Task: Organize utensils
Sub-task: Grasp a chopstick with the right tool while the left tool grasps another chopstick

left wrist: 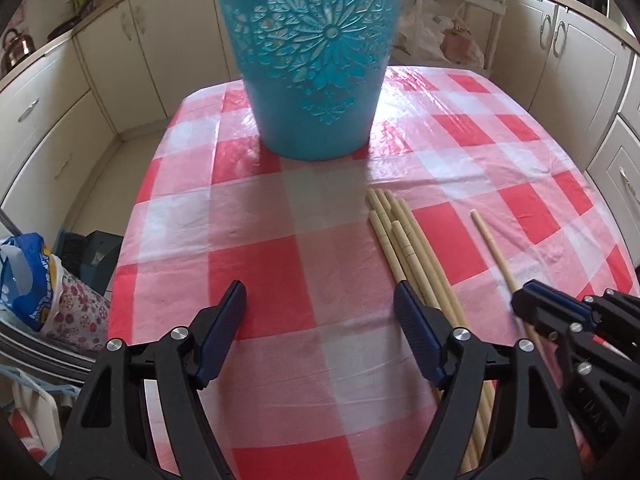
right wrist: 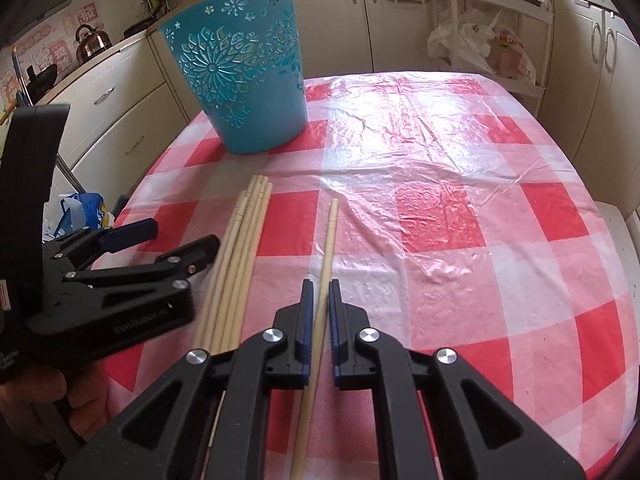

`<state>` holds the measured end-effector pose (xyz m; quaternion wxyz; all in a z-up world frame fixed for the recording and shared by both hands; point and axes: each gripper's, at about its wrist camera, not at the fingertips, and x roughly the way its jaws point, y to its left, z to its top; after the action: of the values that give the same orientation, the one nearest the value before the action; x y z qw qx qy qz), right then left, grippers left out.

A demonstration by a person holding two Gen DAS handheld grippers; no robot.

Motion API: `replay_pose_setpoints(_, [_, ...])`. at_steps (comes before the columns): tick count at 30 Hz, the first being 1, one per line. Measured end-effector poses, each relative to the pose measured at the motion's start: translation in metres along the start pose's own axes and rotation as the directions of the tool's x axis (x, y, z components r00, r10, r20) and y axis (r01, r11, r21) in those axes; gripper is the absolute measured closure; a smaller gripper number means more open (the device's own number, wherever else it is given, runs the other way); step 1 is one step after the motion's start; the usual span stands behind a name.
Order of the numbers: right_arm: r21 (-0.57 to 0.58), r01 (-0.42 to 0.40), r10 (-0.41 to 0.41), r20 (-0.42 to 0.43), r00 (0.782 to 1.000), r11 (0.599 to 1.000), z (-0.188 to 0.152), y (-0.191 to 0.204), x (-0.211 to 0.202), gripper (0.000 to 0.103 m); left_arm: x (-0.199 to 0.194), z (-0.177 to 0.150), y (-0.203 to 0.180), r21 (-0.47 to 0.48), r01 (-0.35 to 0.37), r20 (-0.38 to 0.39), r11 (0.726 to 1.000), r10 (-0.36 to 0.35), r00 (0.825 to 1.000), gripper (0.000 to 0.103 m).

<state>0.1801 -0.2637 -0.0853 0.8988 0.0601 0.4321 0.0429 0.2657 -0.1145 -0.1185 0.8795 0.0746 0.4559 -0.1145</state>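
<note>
- Straddling a lone chopstick (right wrist: 326, 264), the right gripper (right wrist: 320, 300) sat low over the table (right wrist: 460, 184), its jaws narrowed to either side of the stick with a sliver of gap still showing on each side.
- Whether the pads already pressed the wood could not be told from the right wrist view; they looked nearly closed rather than clamped.
- That chopstick lay apart from the others, pointing away toward the far side of the table, with its near end running back under the gripper body.
- A bundle (right wrist: 236, 256) of the remaining chopsticks lay together just to the left of it, roughly parallel.
- The left gripper (left wrist: 320, 312) hovered with its jaws spread wide and nothing between them; its right finger sat at the edge of the bundle (left wrist: 404, 248).
- The blue basket (left wrist: 316, 60) stood upright on the table ahead of the left gripper, well beyond the chopstick tips; its inside was not visible.
- Judging by this, the step in hand was picking up the single chopstick, with most of the sorting not yet done.
- The next move likely called for closing fully on the stick, lifting it level, then carrying it over the basket rim and tipping it in end first.
- A thin round stick may roll or pivot between the pads, so a firm, centred pinch would matter.
</note>
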Motion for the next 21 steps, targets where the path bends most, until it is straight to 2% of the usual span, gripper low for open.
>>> replay_pose_setpoints(7, [-0.012, 0.008, -0.008, 0.002, 1.000, 1.000, 0.001, 0.001, 0.001, 0.094, 0.001, 0.002, -0.010, 0.023, 0.027, -0.007, 0.999, -0.026, 1.000, 0.035])
replay_pose_setpoints(11, [0.001, -0.003, 0.003, 0.005, 1.000, 1.000, 0.001, -0.001, 0.001, 0.093, -0.006, 0.002, -0.005, -0.015, 0.082, -0.009, 0.997, -0.082, 0.997, 0.036])
replay_pose_setpoints(14, [0.000, -0.003, 0.003, 0.008, 1.000, 1.000, 0.000, 0.000, 0.001, 0.093, -0.008, 0.002, -0.010, 0.002, 0.083, -0.005, 0.997, -0.083, 0.997, 0.036])
replay_pose_setpoints(17, [0.001, -0.007, 0.007, 0.009, 1.000, 1.000, 0.000, -0.002, 0.000, 0.093, -0.003, 0.001, -0.015, 0.028, 0.048, -0.012, 0.998, -0.047, 0.999, 0.036])
replay_pose_setpoints(21, [0.005, -0.012, 0.012, 0.006, 1.000, 1.000, 0.001, -0.003, 0.001, 0.093, -0.003, -0.001, -0.016, 0.042, 0.034, -0.009, 0.999, -0.034, 0.999, 0.038])
